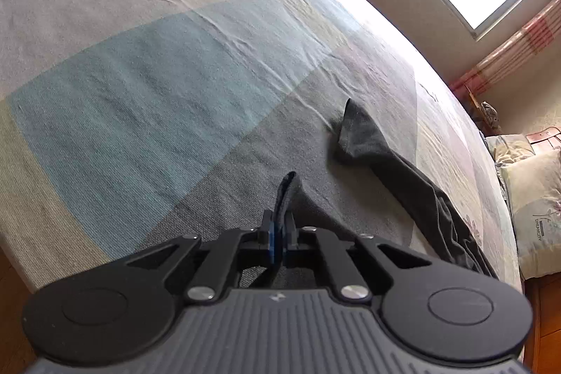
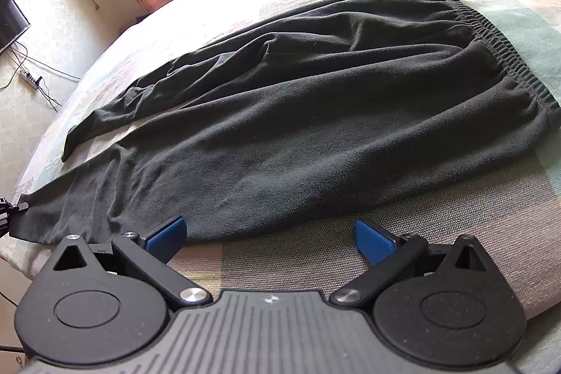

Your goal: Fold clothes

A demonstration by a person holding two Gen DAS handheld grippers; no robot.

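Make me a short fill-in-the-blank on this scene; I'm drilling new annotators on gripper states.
1. The left gripper is shut on the hem of one ____ of the dark trousers.
2. The right gripper has its blue fingers ____, with nothing between them.
3. The trousers' elastic waistband lies toward the ____ side of the right wrist view.

Missing words: leg; open; right

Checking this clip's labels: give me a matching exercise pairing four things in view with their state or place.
Things:
1. left gripper
2. right gripper
3. trousers
4. pillow

States or places:
A. open, nothing between the pads
B. spread across the bed, waistband to the right in the right wrist view
C. shut on a trouser cuff
D. at the far right edge of the left wrist view, beyond the bed sheet

Pairs: 1-C, 2-A, 3-B, 4-D
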